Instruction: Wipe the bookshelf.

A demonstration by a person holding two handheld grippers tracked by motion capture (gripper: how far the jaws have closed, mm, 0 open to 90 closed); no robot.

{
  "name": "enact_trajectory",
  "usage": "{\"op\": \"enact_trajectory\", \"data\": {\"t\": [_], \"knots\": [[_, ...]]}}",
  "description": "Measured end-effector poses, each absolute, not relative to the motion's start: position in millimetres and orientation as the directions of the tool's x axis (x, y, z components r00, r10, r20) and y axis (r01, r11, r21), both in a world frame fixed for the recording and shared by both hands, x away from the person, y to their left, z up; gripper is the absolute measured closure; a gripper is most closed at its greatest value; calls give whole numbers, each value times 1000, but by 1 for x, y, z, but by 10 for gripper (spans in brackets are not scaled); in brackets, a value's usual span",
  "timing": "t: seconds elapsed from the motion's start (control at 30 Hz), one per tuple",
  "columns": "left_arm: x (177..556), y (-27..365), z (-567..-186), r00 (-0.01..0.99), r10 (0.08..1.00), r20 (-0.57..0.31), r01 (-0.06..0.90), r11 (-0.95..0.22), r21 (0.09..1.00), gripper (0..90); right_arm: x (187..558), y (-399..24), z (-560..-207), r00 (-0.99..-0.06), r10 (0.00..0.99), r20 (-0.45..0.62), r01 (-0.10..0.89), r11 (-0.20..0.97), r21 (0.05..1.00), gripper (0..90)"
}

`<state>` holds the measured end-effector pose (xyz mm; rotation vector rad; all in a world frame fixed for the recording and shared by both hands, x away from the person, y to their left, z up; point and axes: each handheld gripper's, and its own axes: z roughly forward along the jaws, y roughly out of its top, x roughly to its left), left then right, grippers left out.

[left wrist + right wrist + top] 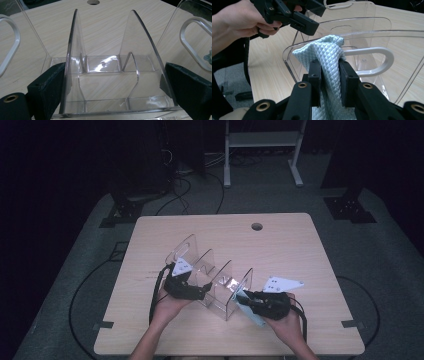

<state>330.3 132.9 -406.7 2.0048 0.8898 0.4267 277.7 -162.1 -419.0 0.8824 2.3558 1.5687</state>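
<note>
A clear acrylic rack (212, 280) with several upright dividers stands on the wooden table (280, 245). My left gripper (202, 292) grips its near-left side. In the left gripper view the black pads (47, 87) press from outside on two dividers of the rack (105, 62), jaws wide apart. My right gripper (247, 301) is at the rack's right end, shut on a light blue quilted cloth (255, 319). In the right gripper view the cloth (324, 52) bunches up between the jaws against the clear end panel, beside a white-rimmed handle slot (377, 60).
A round cable hole (257, 226) sits near the table's far edge. A white frame (260, 140) and black stands rise from the dark floor behind the table, with cables trailing. In the right gripper view the other hand (237, 22) holds the left gripper (294, 17).
</note>
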Motion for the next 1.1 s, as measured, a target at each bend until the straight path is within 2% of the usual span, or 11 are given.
{"op": "enact_trajectory", "data": {"t": [0.2,0.3,0.4,0.67,0.87,1.0,1.1], "knots": [[330,134,-406,683,729,-33,427,-363,828,76,266,-148,-425,-837,527,148,362,329,872,736],[330,135,-407,685,728,-25,420,-367,830,76,271,-149,-435,-827,540,159,388,342,856,737],[330,134,-407,683,730,-23,419,-365,831,76,276,-153,-439,-812,555,182,416,330,848,739],[330,135,-407,680,733,-29,422,-358,833,80,264,-145,-427,-836,526,155,365,324,873,737],[329,134,-406,679,734,-19,420,-367,830,81,269,-148,-436,-817,549,176,403,327,855,740],[329,135,-407,681,732,-20,419,-367,831,83,258,-145,-421,-847,514,138,338,320,885,738],[329,135,-407,677,735,-17,421,-368,829,83,256,-138,-427,-858,497,131,336,350,874,741]]}}
